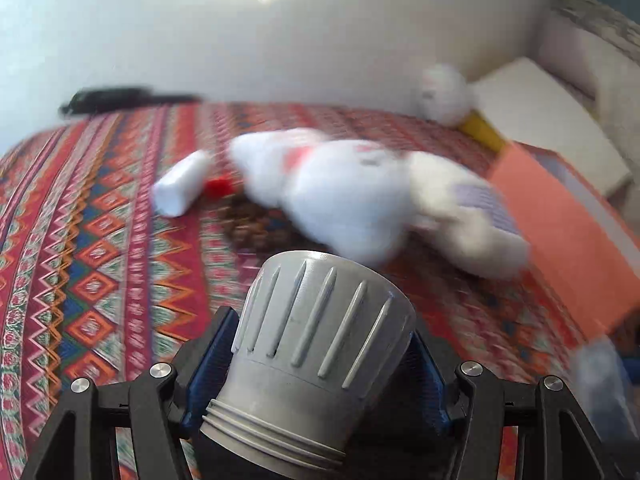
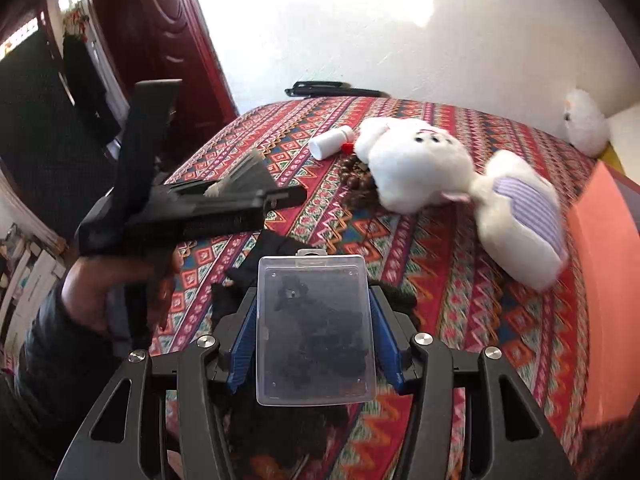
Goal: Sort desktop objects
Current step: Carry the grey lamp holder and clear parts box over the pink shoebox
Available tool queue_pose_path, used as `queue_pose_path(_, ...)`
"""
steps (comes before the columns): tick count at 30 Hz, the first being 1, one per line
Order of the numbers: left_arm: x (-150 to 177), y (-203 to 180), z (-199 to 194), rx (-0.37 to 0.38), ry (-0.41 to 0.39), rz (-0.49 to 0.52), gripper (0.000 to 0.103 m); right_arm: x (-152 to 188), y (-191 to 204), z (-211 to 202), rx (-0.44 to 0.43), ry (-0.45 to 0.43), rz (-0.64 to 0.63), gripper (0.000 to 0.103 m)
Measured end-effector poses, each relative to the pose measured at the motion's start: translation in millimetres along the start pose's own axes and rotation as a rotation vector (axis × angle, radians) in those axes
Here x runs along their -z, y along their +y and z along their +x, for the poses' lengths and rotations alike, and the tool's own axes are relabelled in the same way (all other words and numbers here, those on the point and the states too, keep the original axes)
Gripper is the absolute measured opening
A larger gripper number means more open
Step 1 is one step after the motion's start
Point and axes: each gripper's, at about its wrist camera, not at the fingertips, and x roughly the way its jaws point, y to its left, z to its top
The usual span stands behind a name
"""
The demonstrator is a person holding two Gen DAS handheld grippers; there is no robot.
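Patterned cloth (image 1: pixel 100 240) covers the table; only the right-wrist view shows the left gripper (image 2: pixel 256 176). It clamps a grey cup (image 1: pixel 316 360); the right gripper (image 2: pixel 316 336) clamps a clear box (image 2: pixel 316 332).

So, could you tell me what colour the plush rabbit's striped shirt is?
Pale purple with white stripes, clearest from the right wrist.

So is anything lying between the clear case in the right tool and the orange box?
Yes. The white plush rabbit sprawls on the cloth between the clear plastic case, held in the right tool, and the orange box at right.
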Motion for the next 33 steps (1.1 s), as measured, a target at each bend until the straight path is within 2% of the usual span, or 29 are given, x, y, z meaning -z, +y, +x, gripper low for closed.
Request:
queue_pose_path(4,13.1,-24.0,-28.1,0.102,-0.012,-0.033,0.068,23.4,-2.4,-36.0,0.033,-0.022,0.036,0.055)
queue_pose_path(7,22.3,-45.3,-43.3,0.127,-0.005,-0.006,0.068,39.2,-10.1,-60.2,0.066,-0.034,0.058,0.055)
queue_pose_path(11,28.9,-78.7,-59.3,0.202,0.002,0.013,0.068,50.4,-23.2,-87.2,0.104,-0.065,0.087,0.055)
queue_pose_path(17,27.7,-142.2,-75.1,0.253,-0.009,0.122,0.068,57.8,-43.4,-132.1,0.159,-0.135,0.119,0.055)
queue_pose_path(21,19.1,-175.7,-75.8,0.311,-0.014,0.167,0.068,63.0,-60.4,-167.2,0.202,-0.189,0.143,0.055)
queue_pose_path(33,-4.0,-272.0,-49.9,0.385,0.012,0.296,0.068,93.8,-139.6,-251.4,0.314,-0.326,0.267,0.055)
